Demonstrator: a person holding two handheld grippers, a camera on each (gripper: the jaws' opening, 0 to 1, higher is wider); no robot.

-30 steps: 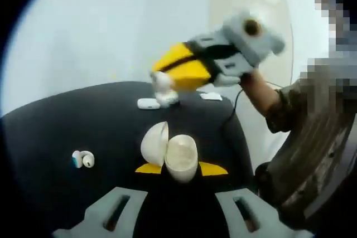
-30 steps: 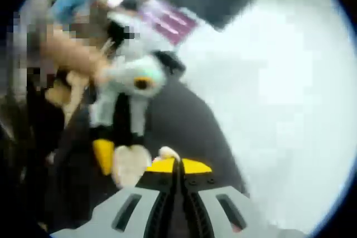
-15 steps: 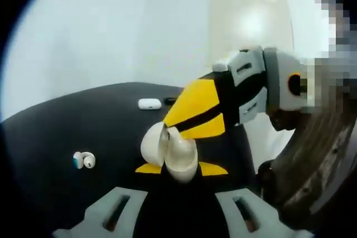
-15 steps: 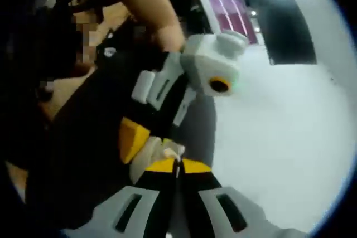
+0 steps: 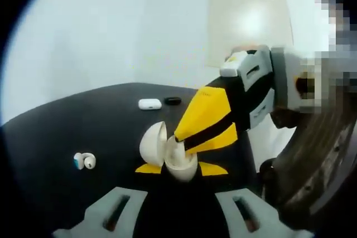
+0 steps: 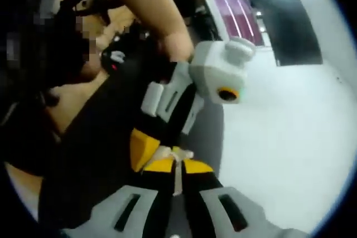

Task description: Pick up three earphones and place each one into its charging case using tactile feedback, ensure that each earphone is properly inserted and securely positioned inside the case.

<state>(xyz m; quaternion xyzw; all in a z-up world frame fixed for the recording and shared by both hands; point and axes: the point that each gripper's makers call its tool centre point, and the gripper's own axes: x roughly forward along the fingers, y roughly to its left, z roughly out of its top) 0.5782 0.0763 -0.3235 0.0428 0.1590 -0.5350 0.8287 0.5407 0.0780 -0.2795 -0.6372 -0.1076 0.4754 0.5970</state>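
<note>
Left jaws: the left gripper (image 5: pixel 181 166) is being held closed on the open charging case (image 5: pixel 179 159), its yellow tips showing on either side of the case's lower half; the case is being steadied just above the counter (image 5: pixel 67 124) so the other tool can push into it.
Right jaws: the right gripper (image 5: pixel 179 139) is being pressed tip-down into the case cavity, jaws nearly shut; a small white piece, judged to be the earphone (image 6: pixel 177 153), is being pinched at the tips in the right gripper view.
Case lid: the lid (image 5: pixel 152 143) is being kept swung back on the side away from the right gripper, leaving the cavity free.
Seating: cannot be confirmed; the tips are hiding the cavity.
Loose earphone: a white earphone with a blue mark (image 5: pixel 83 160) is lying on the counter, well apart from the case.
Far items: a closed white case (image 5: pixel 149 103) and a small black object (image 5: pixel 173 101) are lying side by side near the counter's far edge.
Obstruction: none is standing between the case and the loose earphone.
</note>
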